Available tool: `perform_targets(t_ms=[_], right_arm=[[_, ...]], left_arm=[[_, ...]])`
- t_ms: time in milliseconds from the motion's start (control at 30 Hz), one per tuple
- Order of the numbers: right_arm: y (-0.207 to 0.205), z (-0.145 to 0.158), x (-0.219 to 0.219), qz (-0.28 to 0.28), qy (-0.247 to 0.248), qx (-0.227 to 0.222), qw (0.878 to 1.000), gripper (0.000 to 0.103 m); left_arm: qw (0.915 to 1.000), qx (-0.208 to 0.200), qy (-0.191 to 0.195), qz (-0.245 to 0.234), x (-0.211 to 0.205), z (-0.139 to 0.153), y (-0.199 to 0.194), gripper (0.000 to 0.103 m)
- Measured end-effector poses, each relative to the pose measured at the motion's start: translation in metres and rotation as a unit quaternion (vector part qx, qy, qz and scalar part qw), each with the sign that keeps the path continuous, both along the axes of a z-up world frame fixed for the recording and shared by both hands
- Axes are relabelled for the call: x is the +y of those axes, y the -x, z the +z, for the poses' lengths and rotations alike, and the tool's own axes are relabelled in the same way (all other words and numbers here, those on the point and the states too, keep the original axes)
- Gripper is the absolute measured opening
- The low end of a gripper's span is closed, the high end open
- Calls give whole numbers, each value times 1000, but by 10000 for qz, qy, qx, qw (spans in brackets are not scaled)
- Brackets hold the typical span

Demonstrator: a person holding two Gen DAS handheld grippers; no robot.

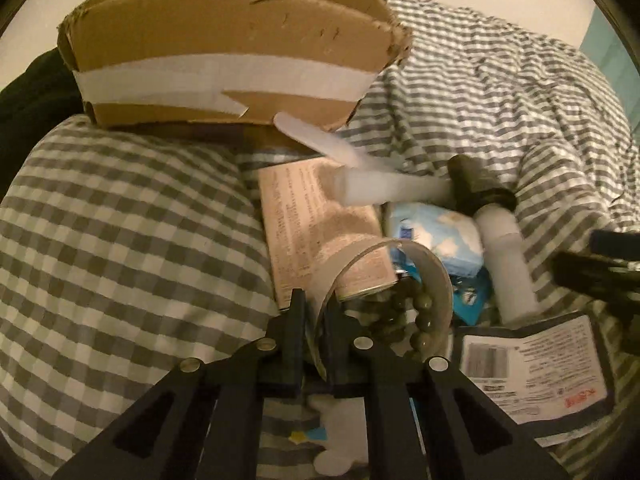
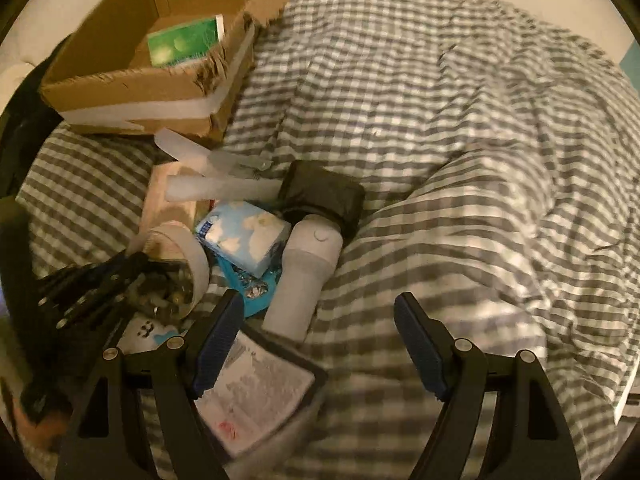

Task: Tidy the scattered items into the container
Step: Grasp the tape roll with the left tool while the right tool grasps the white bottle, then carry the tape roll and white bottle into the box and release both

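Observation:
My left gripper [image 1: 316,318] is shut on the thin wall of a clear round tub [image 1: 400,280] that holds dark green beads. The tub lies tilted on a beige printed carton [image 1: 312,236]. The open cardboard box [image 1: 224,60] stands beyond, on the checked bedding, with a green packet [image 2: 184,42] inside it. My right gripper [image 2: 320,344] is open above the duvet, nothing between its pads. Its left finger [image 2: 220,344] hangs over a black-edged labelled packet [image 2: 264,392]. Just ahead lies a white tube with a black cap [image 2: 304,276].
A blue tissue pack [image 2: 248,236], a teal packet [image 2: 248,296] and white plastic tongs [image 2: 216,184] are piled between tub and tube. A checked pillow [image 1: 120,260] bulges on the left. Rumpled duvet [image 2: 460,160] fills the right.

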State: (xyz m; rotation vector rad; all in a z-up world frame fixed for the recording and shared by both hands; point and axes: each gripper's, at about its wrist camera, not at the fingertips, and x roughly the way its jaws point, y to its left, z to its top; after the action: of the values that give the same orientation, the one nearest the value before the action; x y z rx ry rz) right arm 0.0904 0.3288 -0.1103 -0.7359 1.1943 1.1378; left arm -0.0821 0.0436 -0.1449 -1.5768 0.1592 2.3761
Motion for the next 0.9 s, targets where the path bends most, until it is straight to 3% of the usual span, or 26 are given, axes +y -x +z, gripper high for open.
perform_targets(t_ms=[100,333,533,633,900], right_arm=[[-1,-13,8,-75,66,43,9999,63],[3,-44,26,91,409,241,9988,59],[10,-63,37,360,659,110,9971,59],[11,-73,43,475,800,87,9956,48],[7,-53,33,482,765,140,9958,44]], left_arm=[[10000,25,-2,-36,1,4,1,8],[9994,26,-297,151,-6,17,6,7],[9985,100,-491,205,-6,28,8,7],[9982,80,-549,242,-8,29,9,7],[9964,138,-754,351,-17,40,7,7]])
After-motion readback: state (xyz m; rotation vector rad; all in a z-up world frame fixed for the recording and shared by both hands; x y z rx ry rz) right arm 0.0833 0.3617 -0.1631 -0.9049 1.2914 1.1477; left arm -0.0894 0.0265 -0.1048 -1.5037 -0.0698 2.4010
